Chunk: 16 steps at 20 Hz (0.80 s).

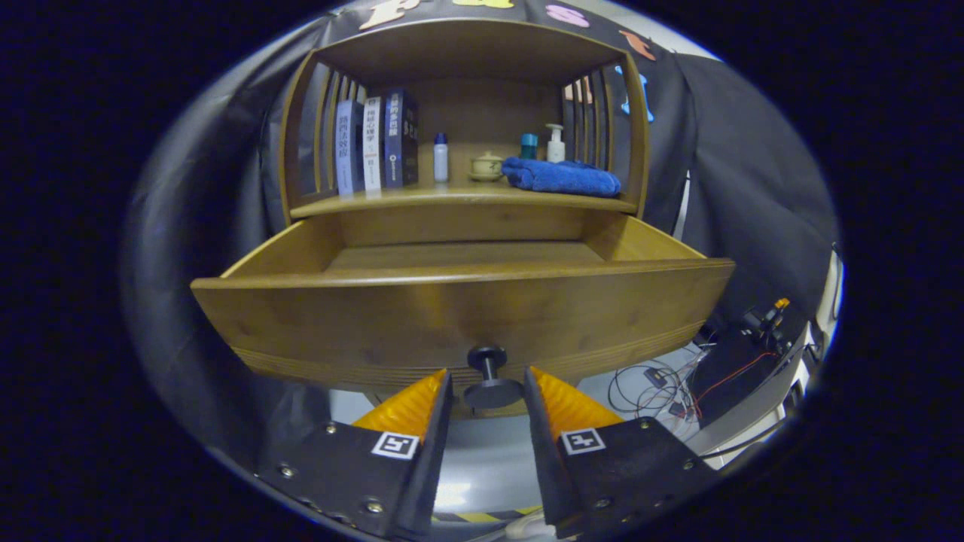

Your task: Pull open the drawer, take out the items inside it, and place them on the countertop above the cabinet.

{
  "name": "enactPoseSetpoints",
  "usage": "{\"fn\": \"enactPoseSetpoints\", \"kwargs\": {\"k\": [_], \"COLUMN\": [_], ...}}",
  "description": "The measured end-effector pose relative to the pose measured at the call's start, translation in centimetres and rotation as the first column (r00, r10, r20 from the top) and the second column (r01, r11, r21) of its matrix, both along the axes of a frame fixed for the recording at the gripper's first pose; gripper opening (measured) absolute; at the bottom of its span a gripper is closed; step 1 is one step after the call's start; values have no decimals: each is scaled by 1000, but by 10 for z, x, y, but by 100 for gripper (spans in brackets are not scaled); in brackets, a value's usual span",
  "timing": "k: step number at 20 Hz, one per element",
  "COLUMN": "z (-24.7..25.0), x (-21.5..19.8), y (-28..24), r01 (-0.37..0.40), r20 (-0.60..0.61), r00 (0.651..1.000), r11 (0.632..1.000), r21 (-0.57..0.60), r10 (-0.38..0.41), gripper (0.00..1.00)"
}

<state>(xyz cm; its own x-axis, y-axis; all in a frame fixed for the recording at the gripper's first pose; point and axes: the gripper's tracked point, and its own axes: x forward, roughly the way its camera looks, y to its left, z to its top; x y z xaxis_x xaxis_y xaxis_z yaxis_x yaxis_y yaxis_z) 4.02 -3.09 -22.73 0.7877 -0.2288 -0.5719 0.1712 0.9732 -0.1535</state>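
- Between the gripper's [488,388] two fingers sits the dark round knob [491,380] of the drawer [452,316]; the fingers stand apart on either side of it with a small gap each way, so they grip nothing.
- Pulled well out of the wooden cabinet [301,135], the drawer shows its curved front panel just ahead of the fingers, with the knob at the lower middle of that panel.
- What can be seen of the drawer's floor, toward its back, is bare wood; the near part is hidden behind the front panel, so I cannot tell whether anything lies there.
- On the countertop [467,197] above the drawer, at its left end, three books [374,143] stand upright side by side.
- Near the middle of the countertop stand a small white bottle [440,156] and a little lidded cup on a saucer [486,166].
- Toward the countertop's right end lies a folded blue towel [561,177], with a teal-capped bottle [529,145] and a white pump bottle [556,143] behind it.
- On the floor to the right of the drawer lie loose cables [655,380].
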Motion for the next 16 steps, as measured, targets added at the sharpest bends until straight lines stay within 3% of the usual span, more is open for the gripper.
{"fn": "enactPoseSetpoints", "kwargs": {"k": [4, 9, 11, 16], "z": [52, 89, 92, 75], "x": [13, 60, 85, 137], "y": [7, 29, 32, 27], "r01": [-16, -77, -96, -12], "r20": [121, 152, 134, -9], "r00": [992, 985, 986, 1000], "r11": [998, 996, 995, 998], "r21": [-63, -47, -33, 56], "r10": [24, 83, 99, 13], "gripper": [54, 54, 54, 54]}}
